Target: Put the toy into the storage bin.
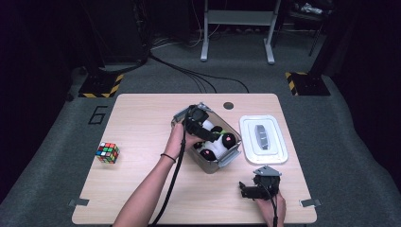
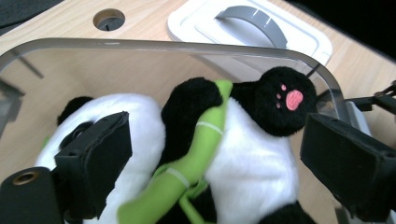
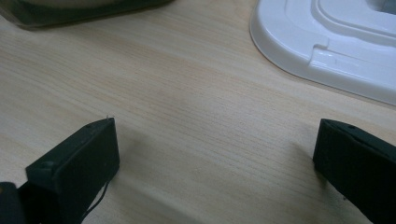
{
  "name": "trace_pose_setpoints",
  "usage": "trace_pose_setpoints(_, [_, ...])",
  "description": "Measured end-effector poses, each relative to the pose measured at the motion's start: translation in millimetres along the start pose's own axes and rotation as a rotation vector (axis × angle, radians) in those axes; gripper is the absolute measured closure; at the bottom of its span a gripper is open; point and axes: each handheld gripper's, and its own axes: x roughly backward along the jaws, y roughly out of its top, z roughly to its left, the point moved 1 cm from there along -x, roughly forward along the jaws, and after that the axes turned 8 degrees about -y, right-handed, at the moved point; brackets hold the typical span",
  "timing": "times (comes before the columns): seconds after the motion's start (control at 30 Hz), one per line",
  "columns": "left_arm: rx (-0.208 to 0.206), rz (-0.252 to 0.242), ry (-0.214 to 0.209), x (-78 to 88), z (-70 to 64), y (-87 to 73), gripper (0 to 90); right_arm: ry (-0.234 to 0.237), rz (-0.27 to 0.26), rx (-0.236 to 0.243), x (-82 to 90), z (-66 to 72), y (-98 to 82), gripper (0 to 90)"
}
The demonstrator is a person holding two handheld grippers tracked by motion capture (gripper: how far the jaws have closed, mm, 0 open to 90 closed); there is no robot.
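The left hand-held gripper (image 2: 210,154) hangs inside the clear plastic container (image 1: 187,113) at the middle of the wooden surface (image 1: 142,123), its jaws spread wide on either side of the plush panda (image 2: 243,135) without pressing on it; the panda lies in the container with a green bamboo stalk (image 2: 196,149) across its belly and a pink-padded paw turned up. The right hand-held gripper (image 1: 250,188) rests near the front edge of the surface with its jaws wide apart over bare wood, holding nothing. The container's white lid (image 1: 263,138) with a grey handle lies flat just beside the container, and a Rubik's cube (image 1: 108,152) sits well apart near the surface's left edge.
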Motion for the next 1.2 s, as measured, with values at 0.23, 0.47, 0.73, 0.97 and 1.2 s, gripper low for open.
trace_pose_setpoints(0.23, [0.027, -0.042, 0.008, 20.8, 11.0, -16.0, 0.4, -0.001, 0.001, 0.005, 0.0, -0.3, -0.1, 0.0])
trace_pose_setpoints(0.47, [0.035, -0.081, 0.034, 40.4, 15.8, -33.8, 0.0, 0.000, 0.001, 0.005, -0.1, -0.3, 0.0, 0.0])
trace_pose_setpoints(0.73, [0.052, -0.127, 0.075, 63.6, 25.3, -58.0, 0.0, -0.001, 0.001, 0.005, -0.1, -0.3, 0.0, 0.0])
trace_pose_setpoints(0.97, [0.072, -0.154, 0.117, 82.1, 30.3, -77.0, 0.0, -0.001, 0.001, 0.005, -0.1, -0.3, 0.0, 0.0])
trace_pose_setpoints(1.2, [0.094, -0.188, 0.137, 95.6, 36.4, -100.3, 0.0, -0.001, 0.001, 0.005, -0.1, -0.3, 0.0, 0.0])
